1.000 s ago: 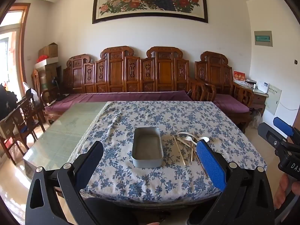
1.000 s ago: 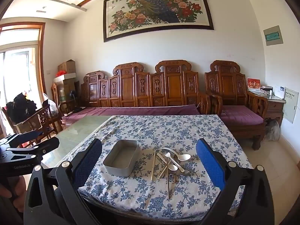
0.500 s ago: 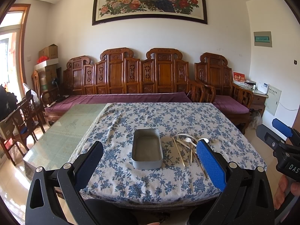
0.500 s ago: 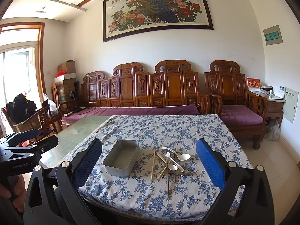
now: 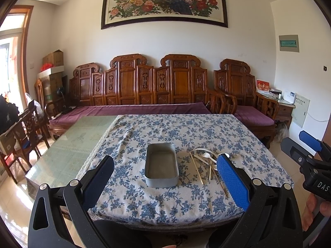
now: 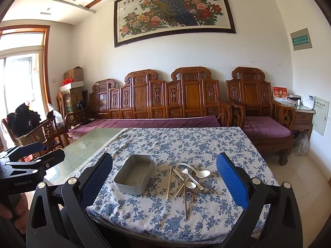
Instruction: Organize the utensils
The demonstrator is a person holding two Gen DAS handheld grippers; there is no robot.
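Hanging wide and empty as before, both claws face the tin (image 5: 161, 167) and utensils (image 6: 189, 180), nothing moved.

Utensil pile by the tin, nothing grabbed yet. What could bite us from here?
1. The utensil pile is tangled: spoons, a fork and chopsticks cross each other, so lifting one may drag or flick others.
2. The metal tin sits loose on the floral tablecloth; a bump could slide it or bunch the cloth.
3. One long chopstick points toward the near table edge and could be knocked off.

Both grippers, left and right, hover with jaws wide.
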